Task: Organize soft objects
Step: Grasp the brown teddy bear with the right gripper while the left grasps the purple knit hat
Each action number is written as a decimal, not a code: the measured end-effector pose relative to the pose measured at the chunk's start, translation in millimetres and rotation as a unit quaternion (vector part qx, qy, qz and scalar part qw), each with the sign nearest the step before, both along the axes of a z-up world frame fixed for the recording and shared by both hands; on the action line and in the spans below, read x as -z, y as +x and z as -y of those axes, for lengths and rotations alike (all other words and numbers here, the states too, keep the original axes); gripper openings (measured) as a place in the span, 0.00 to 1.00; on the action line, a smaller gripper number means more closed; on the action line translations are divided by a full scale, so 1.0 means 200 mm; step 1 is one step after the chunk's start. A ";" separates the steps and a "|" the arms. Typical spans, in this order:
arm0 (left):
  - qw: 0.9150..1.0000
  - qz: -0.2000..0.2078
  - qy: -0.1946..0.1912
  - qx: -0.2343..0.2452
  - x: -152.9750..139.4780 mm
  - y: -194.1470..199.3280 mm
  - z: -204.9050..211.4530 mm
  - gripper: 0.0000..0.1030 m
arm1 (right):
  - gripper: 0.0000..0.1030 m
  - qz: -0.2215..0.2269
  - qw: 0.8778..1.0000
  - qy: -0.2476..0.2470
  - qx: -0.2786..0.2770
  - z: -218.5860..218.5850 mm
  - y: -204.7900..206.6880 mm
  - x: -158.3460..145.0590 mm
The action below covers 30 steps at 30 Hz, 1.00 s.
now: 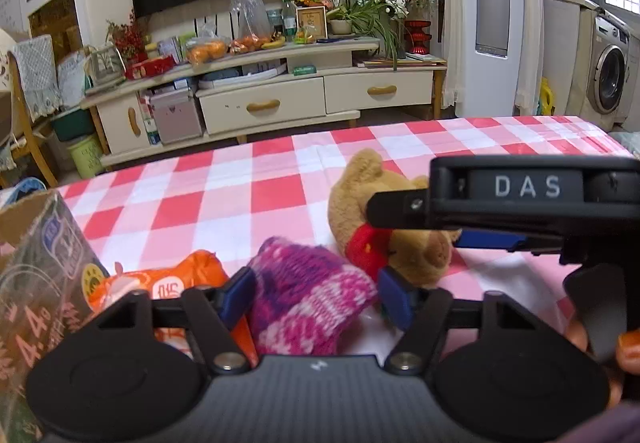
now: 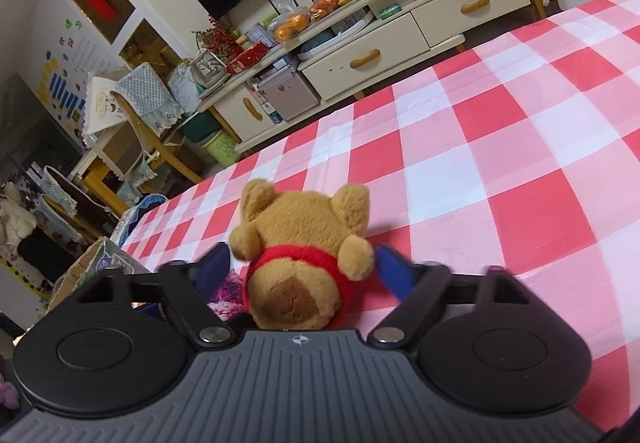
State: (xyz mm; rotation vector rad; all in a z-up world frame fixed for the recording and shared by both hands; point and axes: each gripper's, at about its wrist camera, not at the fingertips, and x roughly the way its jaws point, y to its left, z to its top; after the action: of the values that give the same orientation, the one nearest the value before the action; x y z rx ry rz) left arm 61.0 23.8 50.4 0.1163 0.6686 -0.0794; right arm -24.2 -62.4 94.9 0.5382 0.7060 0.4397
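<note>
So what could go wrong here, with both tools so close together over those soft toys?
The left tool and right tool work side by side, so they might bump. The knitted piece lies against the teddy bear; lifting one may drag the other. Squashy knit could also slip from the pads.
</note>
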 end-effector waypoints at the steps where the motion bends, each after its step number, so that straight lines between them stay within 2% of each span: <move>1: 1.000 -0.001 -0.005 -0.001 0.00 0.00 0.00 0.60 | 0.99 0.000 1.000 -0.001 -0.004 -0.01 0.01 0.00; 6: 0.999 -0.008 -0.029 0.011 0.00 -0.01 0.00 0.57 | 1.00 -0.006 1.000 -0.007 0.000 -0.02 0.04 0.03; 12: 0.997 -0.015 -0.039 0.060 0.00 -0.06 0.07 0.57 | 1.00 -0.017 1.000 -0.005 0.001 -0.03 0.06 0.06; 15: 0.997 -0.012 -0.031 0.072 0.01 -0.07 0.09 0.58 | 1.00 -0.013 1.000 -0.010 0.001 -0.02 0.06 0.06; 21: 0.998 -0.007 -0.013 0.068 0.02 -0.06 0.10 0.67 | 1.00 -0.007 1.000 -0.007 0.003 0.00 0.03 0.06; 24: 0.998 -0.011 0.001 0.064 0.04 -0.06 0.10 0.72 | 0.97 0.002 1.000 -0.029 -0.001 -0.02 0.02 0.06; 26: 0.998 -0.011 0.008 0.067 0.05 -0.06 0.11 0.72 | 0.89 0.007 0.999 -0.041 -0.003 -0.02 0.01 0.06; 27: 0.998 -0.011 0.012 0.069 0.05 -0.06 0.11 0.71 | 0.89 0.007 0.999 -0.039 -0.005 -0.02 0.01 0.06; 29: 0.997 -0.011 0.018 0.072 0.05 -0.07 0.12 0.62 | 0.88 0.008 0.999 -0.037 -0.003 -0.01 0.01 0.06; 30: 0.997 -0.010 0.021 0.071 0.05 -0.07 0.12 0.60 | 0.87 0.009 0.999 -0.037 -0.001 -0.01 0.01 0.06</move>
State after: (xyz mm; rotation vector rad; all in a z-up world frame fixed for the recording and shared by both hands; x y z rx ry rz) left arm 47.6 0.2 39.8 0.2034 0.6817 -0.2039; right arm -22.4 -60.4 83.0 0.4630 0.7034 0.4187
